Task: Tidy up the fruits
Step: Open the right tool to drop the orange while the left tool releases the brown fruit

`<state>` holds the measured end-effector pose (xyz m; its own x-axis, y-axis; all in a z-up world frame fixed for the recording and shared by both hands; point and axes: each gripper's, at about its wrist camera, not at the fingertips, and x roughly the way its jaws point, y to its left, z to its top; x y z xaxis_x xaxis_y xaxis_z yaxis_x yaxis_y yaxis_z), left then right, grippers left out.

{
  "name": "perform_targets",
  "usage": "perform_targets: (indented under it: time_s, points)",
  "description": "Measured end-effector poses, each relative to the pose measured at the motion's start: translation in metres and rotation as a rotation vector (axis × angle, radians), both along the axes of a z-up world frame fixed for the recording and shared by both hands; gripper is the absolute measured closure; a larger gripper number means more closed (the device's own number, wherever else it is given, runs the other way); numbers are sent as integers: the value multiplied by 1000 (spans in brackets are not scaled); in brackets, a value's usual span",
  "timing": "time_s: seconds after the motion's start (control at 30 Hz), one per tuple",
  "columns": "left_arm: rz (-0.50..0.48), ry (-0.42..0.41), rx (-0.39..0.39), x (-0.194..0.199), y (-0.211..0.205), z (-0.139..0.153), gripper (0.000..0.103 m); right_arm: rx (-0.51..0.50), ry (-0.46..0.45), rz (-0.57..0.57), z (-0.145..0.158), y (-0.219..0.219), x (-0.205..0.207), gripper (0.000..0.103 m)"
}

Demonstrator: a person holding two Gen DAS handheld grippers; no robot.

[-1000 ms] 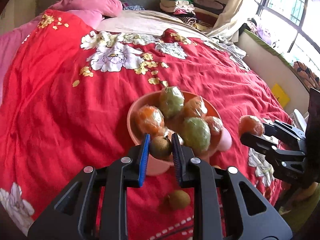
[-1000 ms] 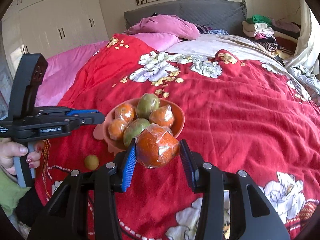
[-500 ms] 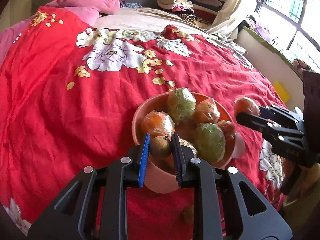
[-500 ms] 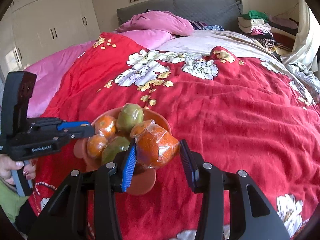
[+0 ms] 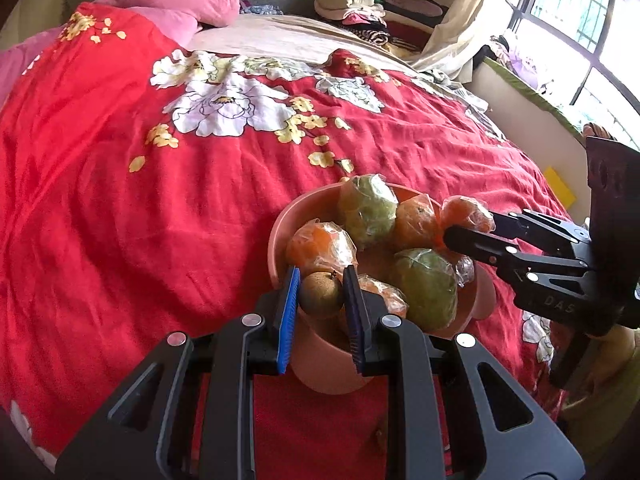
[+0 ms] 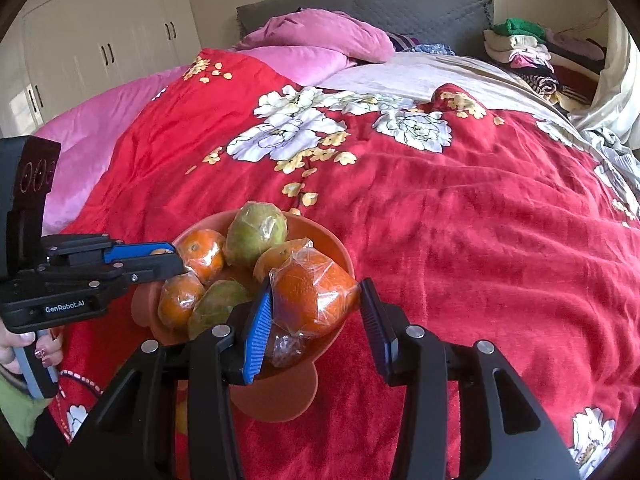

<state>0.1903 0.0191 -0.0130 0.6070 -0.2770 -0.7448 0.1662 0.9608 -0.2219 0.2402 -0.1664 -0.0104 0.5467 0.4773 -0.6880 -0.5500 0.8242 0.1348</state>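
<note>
Brown fruit [image 5: 321, 294] (clamped) clear leftward; rightward, wardrobe [image 6: 100, 40] appears.

Daylit bedroom: red floral bedspread [image 6: 460, 232], white wardrobe [image 6: 104, 40], barred window [image 5: 576, 20].

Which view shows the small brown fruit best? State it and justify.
Left wrist view: the small brown fruit sits centred and sharp between the left gripper pads, over the bowl. In the right wrist view, only a sliver shows between that gripper's fingers.
</note>
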Motion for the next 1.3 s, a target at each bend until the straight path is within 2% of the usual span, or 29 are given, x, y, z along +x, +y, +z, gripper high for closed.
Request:
perform_targets:
  time_s: [0.17, 0.6, 0.77, 0.9, 0.93, 0.97, 1.1, 1.3]
  points:
    - [1, -2, -3, 0, 0, 0, 88, 1, -1, 1, 0, 0, 0, 59]
    - [0, -4, 0, 0, 0, 1, 88, 22, -26, -6, 4, -5, -8, 36]
    - [-1, -7, 4, -1, 0, 1, 86, 29, -34, -7, 6, -5, -14, 33]
    - [0, -19, 0, -2, -1, 6, 77, 39, -38, -11, 8, -7, -19, 29]
    - [3, -21, 5, -3, -1, 7, 68, 42, -41, -13, 9, -8, -21, 29]
    - [8, -27, 12, -4, -1, 9, 64, 44, -42, -15, 9, -9, -22, 29]
    - [15, -37, 8, -5, 2, 13, 60, 49, -44, -20, 12, -10, -29, 24]
    - [23, -56, 17, -8, 3, 19, 46, 43, -59, -31, 16, -10, -37, 17]
